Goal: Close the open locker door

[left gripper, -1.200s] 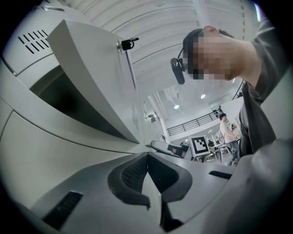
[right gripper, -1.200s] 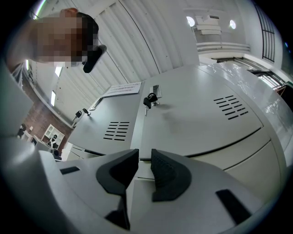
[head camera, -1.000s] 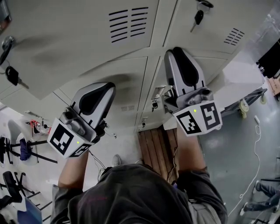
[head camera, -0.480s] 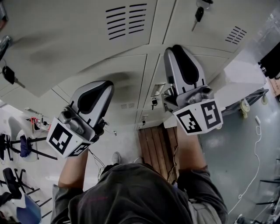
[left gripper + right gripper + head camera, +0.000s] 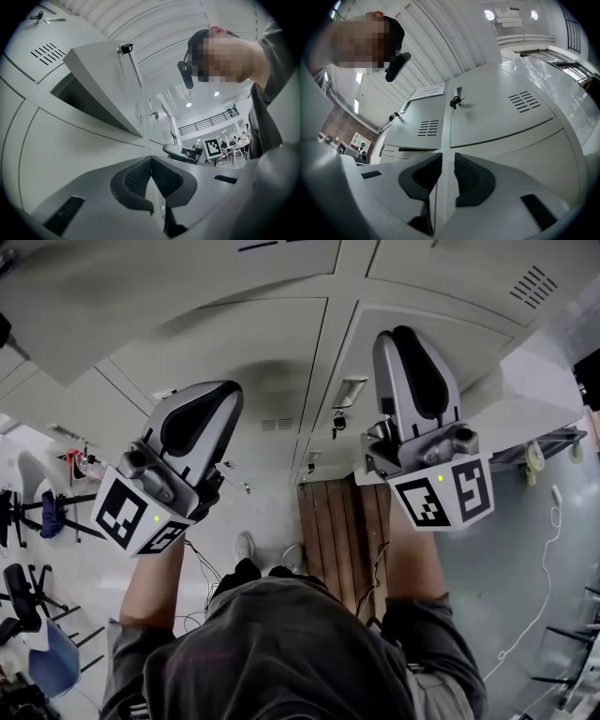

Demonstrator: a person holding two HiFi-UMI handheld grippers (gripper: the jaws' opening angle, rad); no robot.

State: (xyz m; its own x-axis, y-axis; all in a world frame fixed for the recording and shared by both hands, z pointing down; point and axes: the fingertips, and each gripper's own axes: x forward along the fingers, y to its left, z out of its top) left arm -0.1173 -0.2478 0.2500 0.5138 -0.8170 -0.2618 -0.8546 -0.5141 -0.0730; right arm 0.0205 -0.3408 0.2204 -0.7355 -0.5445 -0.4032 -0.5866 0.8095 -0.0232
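Note:
The open locker door is a pale grey panel across the top left of the head view, standing out from the bank of lockers. In the left gripper view this door hangs ajar at upper left, with a dark opening behind it and a key at its edge. My left gripper is below the door and apart from it; its pads meet at the tips. My right gripper points at shut locker fronts, its pads a narrow gap apart and holding nothing.
A wooden pallet lies on the floor by the locker base. Chairs stand at the left, and a wheeled cart and a white cable at the right. A key hangs in a shut locker door.
The head view has tipped downward, so the lockers and the open door slid up the frame and the keys left it. Both grippers keep much the same pose, the left slightly higher.

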